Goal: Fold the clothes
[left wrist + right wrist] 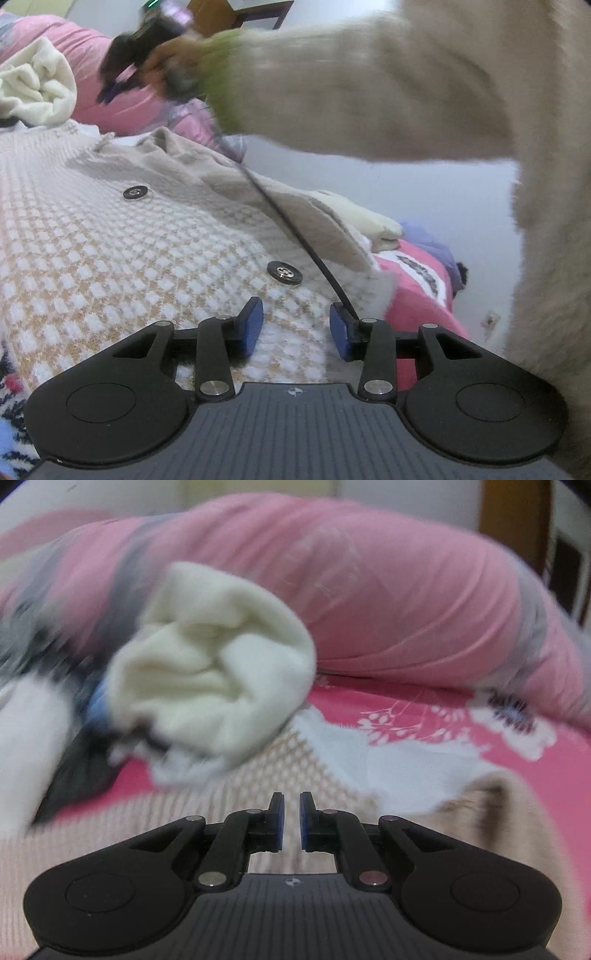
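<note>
**Knitted jacket flat on the bed, both grippers empty above it**

Beige-and-white checked knit fills the left wrist view: a woven jacket [110, 240] with round black buttons [284, 272] lies spread on the pink floral bedsheet [413, 291], front up, likely laid flat so it can be folded. The left gripper [295, 326] hovers low over its lower front, blue pads spread wide with nothing between them and cloth showing through the gap. A thin black cable [295, 236] runs up from its right finger. Further right, a cream fleece sleeve [369, 92] reaches across the top of the view, carrying the blurred second tool toward the collar end.

Over to the right wrist view: the right gripper [291, 821] has its fingers drawn nearly together, a narrow slit between them, gripping nothing. The jacket's knit and white lining [388, 760] lie just below and ahead. Beyond sit a rolled cream fleece garment [214, 675] and a pink quilt [369, 590]. My guess: it's heading for the collar edge.
</note>
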Motion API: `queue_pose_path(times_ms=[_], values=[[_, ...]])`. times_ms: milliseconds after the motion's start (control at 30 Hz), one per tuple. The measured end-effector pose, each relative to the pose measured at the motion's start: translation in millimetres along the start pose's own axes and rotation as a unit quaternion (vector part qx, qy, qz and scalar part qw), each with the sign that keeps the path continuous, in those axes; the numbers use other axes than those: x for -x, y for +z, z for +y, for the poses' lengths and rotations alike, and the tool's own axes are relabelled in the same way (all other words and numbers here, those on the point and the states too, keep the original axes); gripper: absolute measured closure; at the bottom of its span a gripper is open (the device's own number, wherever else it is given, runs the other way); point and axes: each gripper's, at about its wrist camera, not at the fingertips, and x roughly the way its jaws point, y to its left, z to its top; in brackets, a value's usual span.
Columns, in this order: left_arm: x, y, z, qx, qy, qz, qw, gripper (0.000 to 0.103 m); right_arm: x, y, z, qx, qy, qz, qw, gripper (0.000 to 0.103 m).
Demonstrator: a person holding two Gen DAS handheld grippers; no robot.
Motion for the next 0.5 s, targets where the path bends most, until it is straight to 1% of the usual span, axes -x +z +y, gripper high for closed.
queue_pose_path(times_ms=[67, 233, 333, 433, 500], values=[[1.8, 0.6, 1.7, 0.007, -0.005, 0.001, 1.0, 0.062, 40.6, -12.5, 3.3, 0.028, -0.004, -0.003, 1.0, 0.095], [8.6, 7.0, -2.7, 0.016, -0.001, 0.008, 0.9998, 0.061, 145.5, -58.6, -0.9, 0.03, -0.015, -0.02, 0.999, 0.095], [15.1, 13.9, -7.3, 0.022, 0.006, 0.01, 0.9997, 0.06, 200.1, -94.3, -2.8, 0.033, -0.017, -0.034, 0.999, 0.094], [15.7, 21.6, -7.0, 0.033, 0.023, 0.013, 0.9991, 0.059, 237.6, -135.5, -3.9, 0.018, 0.004, -0.046, 0.999, 0.094], [16.6, 26.1, -7.2, 0.037, 0.043, 0.02, 0.9982, 0.059, 248.7, -163.8, -1.8, 0.01, 0.029, -0.042, 0.999, 0.094]])
